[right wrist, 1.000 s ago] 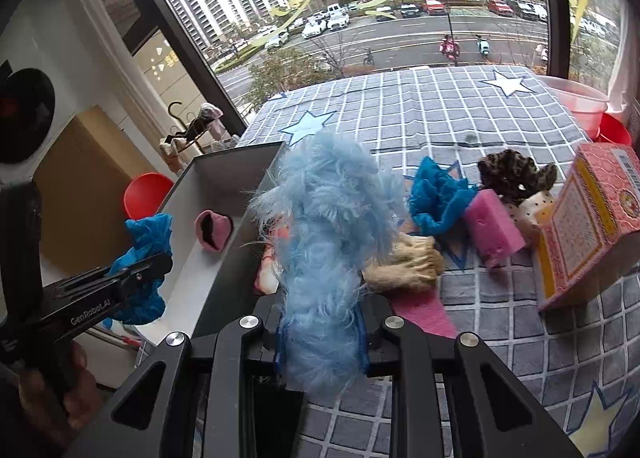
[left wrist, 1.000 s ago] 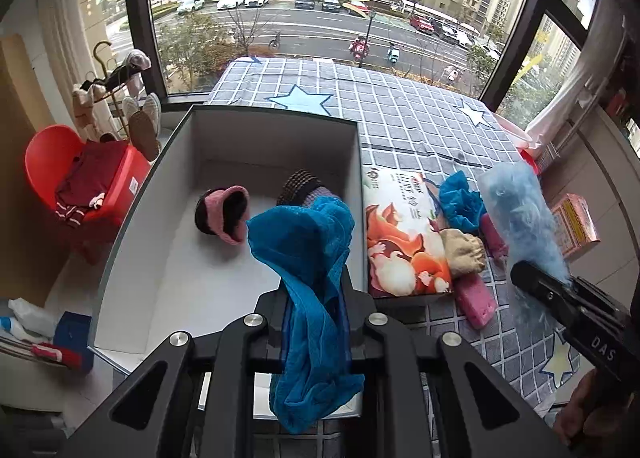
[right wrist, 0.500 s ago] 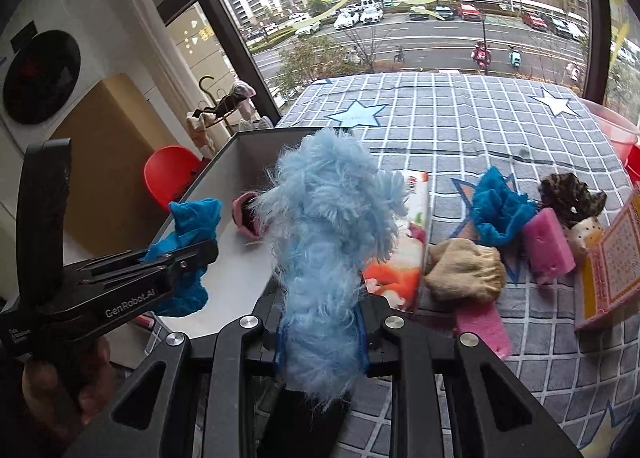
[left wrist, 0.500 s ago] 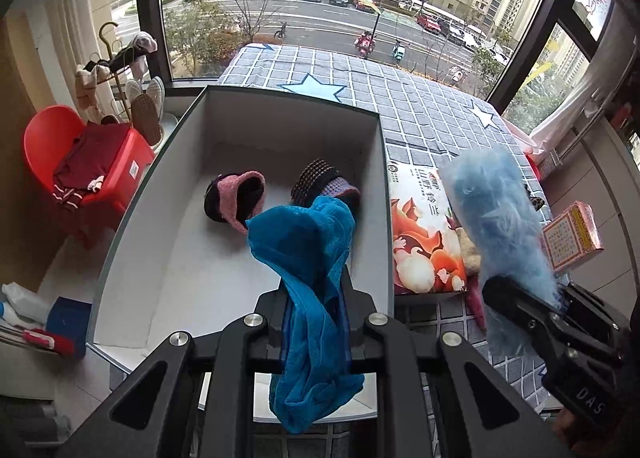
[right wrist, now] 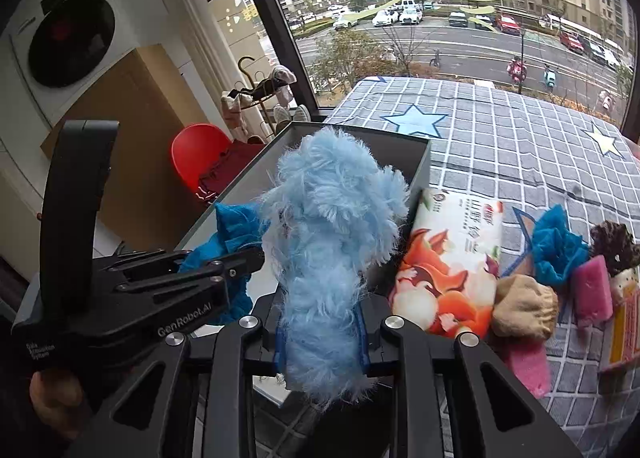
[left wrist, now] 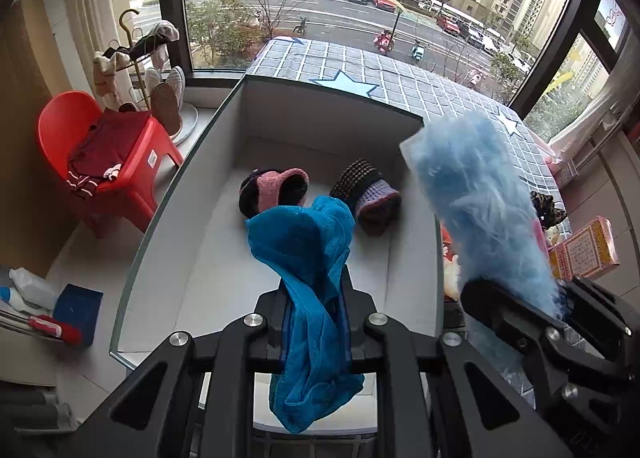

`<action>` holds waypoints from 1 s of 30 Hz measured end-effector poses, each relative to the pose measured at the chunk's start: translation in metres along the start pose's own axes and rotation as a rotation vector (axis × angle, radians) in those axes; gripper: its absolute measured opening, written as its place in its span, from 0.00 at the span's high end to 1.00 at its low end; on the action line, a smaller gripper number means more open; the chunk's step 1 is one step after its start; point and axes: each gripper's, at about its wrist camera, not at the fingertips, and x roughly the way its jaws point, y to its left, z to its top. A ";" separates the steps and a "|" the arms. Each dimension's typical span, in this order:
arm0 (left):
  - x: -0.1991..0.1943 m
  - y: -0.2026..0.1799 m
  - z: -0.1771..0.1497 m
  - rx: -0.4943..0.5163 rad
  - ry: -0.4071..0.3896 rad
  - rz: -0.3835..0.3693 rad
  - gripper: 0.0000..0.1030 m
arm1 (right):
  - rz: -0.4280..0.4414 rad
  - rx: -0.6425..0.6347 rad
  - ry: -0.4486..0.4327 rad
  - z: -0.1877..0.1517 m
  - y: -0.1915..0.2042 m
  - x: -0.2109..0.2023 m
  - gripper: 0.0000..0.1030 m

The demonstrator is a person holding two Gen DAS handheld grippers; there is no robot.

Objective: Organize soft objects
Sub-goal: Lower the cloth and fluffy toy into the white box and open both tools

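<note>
The desk [right wrist: 500, 130] wears a grey checked cloth printed with stars and runs out toward the window. Along its left edge sits a large open grey box [left wrist: 412, 258]. Just beside the box's right wall lies a snack bag [right wrist: 452, 266] with an orange fox print. Right of the bag, clustered together, lie a tan sock [right wrist: 524, 308], a bright blue cloth [right wrist: 554, 248], two pink sponges [right wrist: 592, 290], a dark patterned scrunchie [right wrist: 614, 240] and, at the right edge, a pink printed carton [left wrist: 586, 254].

Teal-blue mesh cloth [left wrist: 308, 282]. Pale blue fluffy item [right wrist: 332, 254]. Box [left wrist: 216, 194] grey outside, white inside. Pink-black knit hat [left wrist: 276, 194]; at its 3 o'clock black-striped lilac knit hat [left wrist: 368, 194]. Tablecloth [right wrist: 500, 146] grey, white grid, blue stars. Chair [left wrist: 64, 130] red.
</note>
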 end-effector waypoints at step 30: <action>0.042 0.008 0.010 0.060 0.076 0.044 0.81 | -0.103 -0.051 0.075 0.023 0.005 0.045 0.74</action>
